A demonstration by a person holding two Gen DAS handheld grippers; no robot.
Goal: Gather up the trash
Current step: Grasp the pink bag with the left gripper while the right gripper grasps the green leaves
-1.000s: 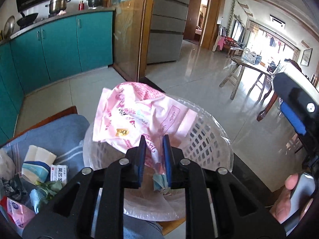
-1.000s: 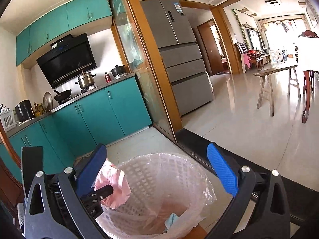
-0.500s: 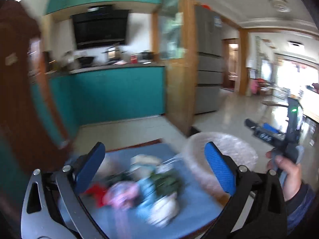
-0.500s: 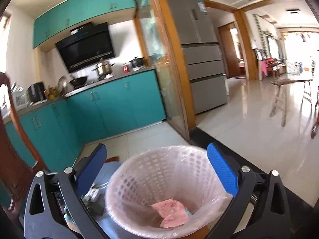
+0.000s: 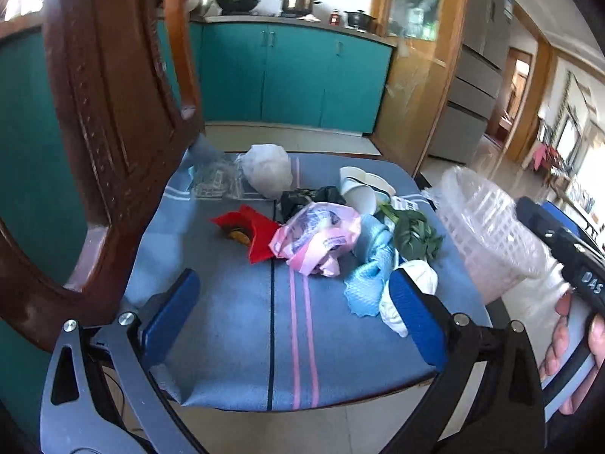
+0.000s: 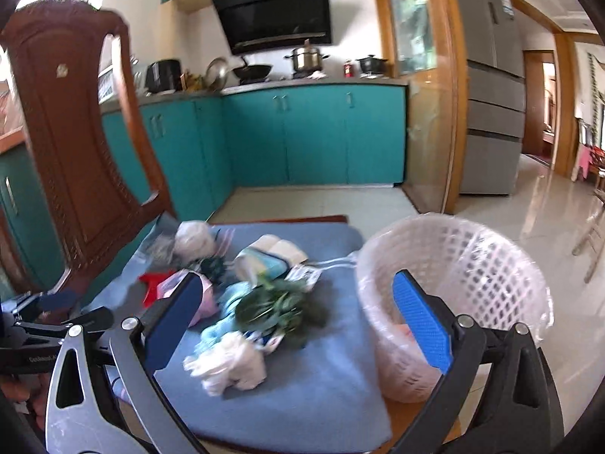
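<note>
The trash lies heaped on a blue striped cushion [image 5: 242, 325] ahead of both grippers: a crumpled pink printed plastic wrapper [image 5: 315, 236] straight ahead of the left gripper [image 5: 298, 310], a red torn packet [image 5: 251, 232] to its left, a light-blue mesh cloth [image 5: 368, 265], dark green wilted leaves [image 5: 414, 232] and a white crumpled tissue wad [image 5: 410, 295] by that gripper's right finger, with a flattened white paper cup [image 5: 363, 189], a black plastic scrap [image 5: 310, 198] and a white bunched plastic bag [image 5: 266, 168] farther off. The left gripper is released, jaws spread wide with nothing between them; the right gripper [image 6: 298, 319] is likewise spread and empty above the leaves and tissue. To the right of both stands the white lattice wastebasket lined with clear plastic [image 6: 457, 265]; something pink seems to lie inside, though the blur makes that uncertain. Judging by the pile, most of the collecting is left: nearly every piece waits on the cushion. A carved brown wooden chair back [image 5: 113, 113] rises at left.
</note>
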